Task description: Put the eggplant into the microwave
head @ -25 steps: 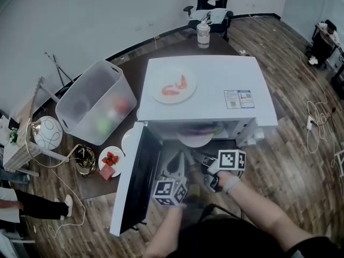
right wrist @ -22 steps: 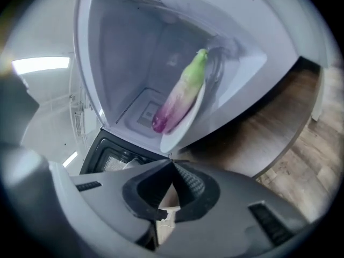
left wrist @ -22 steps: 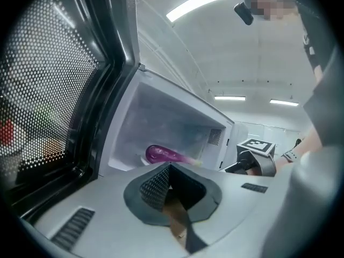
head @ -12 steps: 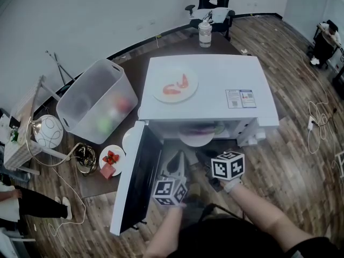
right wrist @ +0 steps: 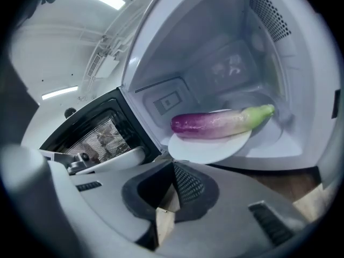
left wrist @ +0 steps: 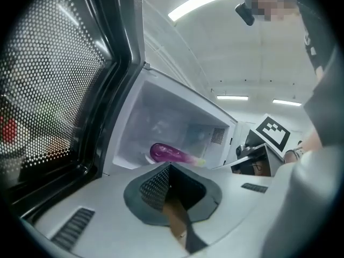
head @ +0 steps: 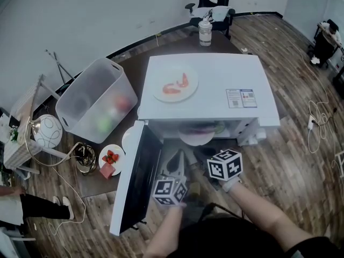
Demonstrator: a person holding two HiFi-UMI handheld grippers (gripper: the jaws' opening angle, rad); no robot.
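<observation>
Wood floor (head: 301,144), dark table (head: 134,63): white microwave (head: 215,74) with its door (head: 137,181) swung open, eggplant (right wrist: 220,123) inside.
Obs.: eggplant, purple with a green end, lies lengthwise on a white plate (right wrist: 207,148) in the cavity, and the plate's near edge sits at the mouth of the opening. Left gripper (left wrist: 170,168) and right gripper (right wrist: 173,166) are both held just in front of the opening, side by side. Each has its jaws together and nothing between them, and neither touches the eggplant. Blue-and-white label (head: 239,98) on the microwave's top, print too small to read; no brand name legible anywhere. Second plate (head: 174,85) with red food on the microwave's top. Clear plastic bin (head: 94,101) on the table to the microwave's left.
</observation>
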